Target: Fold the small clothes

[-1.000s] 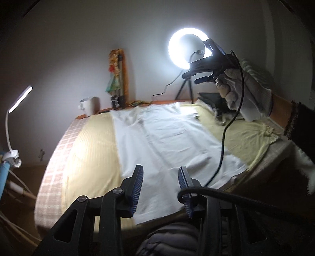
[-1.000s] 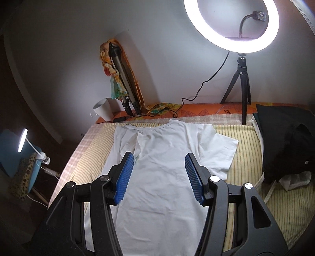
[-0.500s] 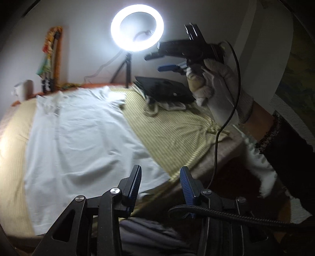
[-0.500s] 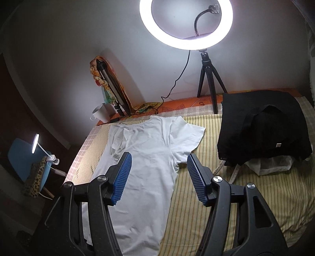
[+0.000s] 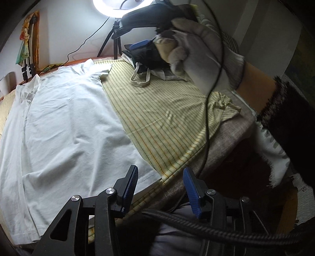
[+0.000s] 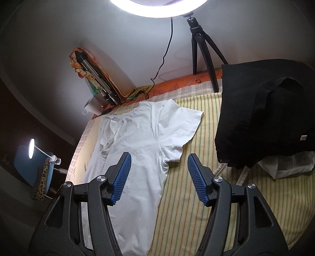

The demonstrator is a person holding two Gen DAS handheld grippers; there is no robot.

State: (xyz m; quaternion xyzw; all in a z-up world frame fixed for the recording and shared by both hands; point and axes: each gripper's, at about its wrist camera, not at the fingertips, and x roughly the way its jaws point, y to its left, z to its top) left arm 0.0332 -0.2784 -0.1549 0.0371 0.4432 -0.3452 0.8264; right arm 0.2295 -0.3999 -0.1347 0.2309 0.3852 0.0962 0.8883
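A white T-shirt (image 6: 141, 149) lies spread flat, lightly creased, collar at the far end. It lies below and ahead of the right tongs (image 6: 158, 177); its hem corner sits just ahead of the left tongs (image 5: 160, 191).

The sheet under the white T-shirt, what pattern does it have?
The sheet is pale yellow with thin, evenly spaced stripes, clearest in the right wrist view beside the white T-shirt.

A home bedroom: a bed (image 6: 196, 197) under a yellow striped sheet against a plain wall, a ring light (image 6: 157, 7) on a tripod (image 6: 202, 49), a mug (image 6: 92, 104), and a clip-on desk lamp (image 6: 31, 148)
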